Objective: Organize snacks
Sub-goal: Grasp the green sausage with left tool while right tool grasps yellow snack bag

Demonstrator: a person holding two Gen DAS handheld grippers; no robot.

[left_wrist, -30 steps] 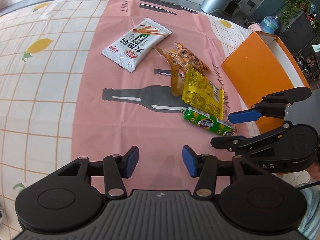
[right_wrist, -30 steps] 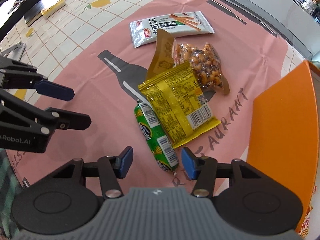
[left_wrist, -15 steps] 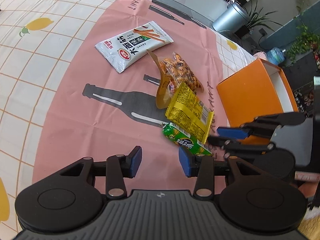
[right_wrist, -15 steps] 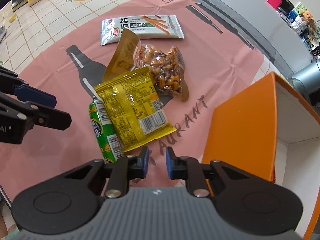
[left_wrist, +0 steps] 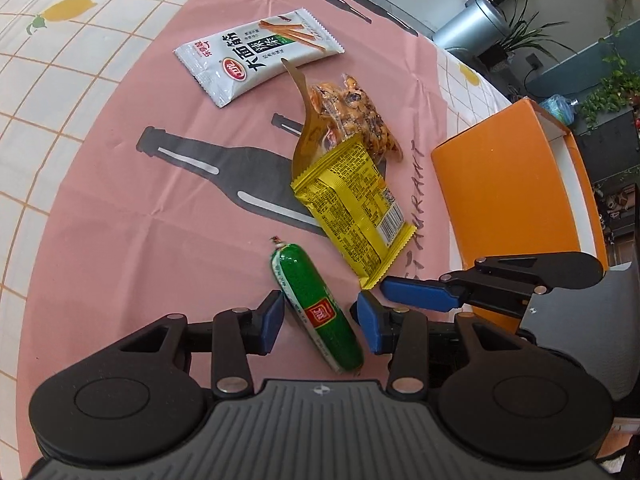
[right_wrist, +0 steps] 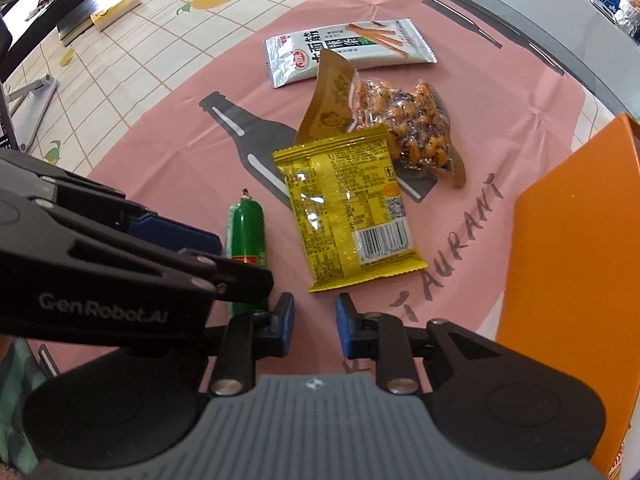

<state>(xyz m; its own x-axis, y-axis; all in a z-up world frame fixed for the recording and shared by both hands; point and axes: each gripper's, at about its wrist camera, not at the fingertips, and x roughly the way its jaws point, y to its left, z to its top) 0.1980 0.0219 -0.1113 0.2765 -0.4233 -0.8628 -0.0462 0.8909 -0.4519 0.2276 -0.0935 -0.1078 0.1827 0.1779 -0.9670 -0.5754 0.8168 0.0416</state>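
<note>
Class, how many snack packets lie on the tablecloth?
4: white packet farthest, clear nut bag below it, yellow packet nearer, green sausage nearest. None seem hidden.

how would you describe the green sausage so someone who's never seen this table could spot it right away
Find the pink cloth with the dark bottle print, beside the orange box. The snacks lie in a line across it; the green sausage is the nearest one, between the left gripper jaws. It alone is a round green tube with a red label; the rest are flat packets.

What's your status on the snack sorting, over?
Left gripper closing around green sausage, not yet clamped. Right gripper empty, jaws just opening slightly. Yellow packet lies beside the sausage.
</note>
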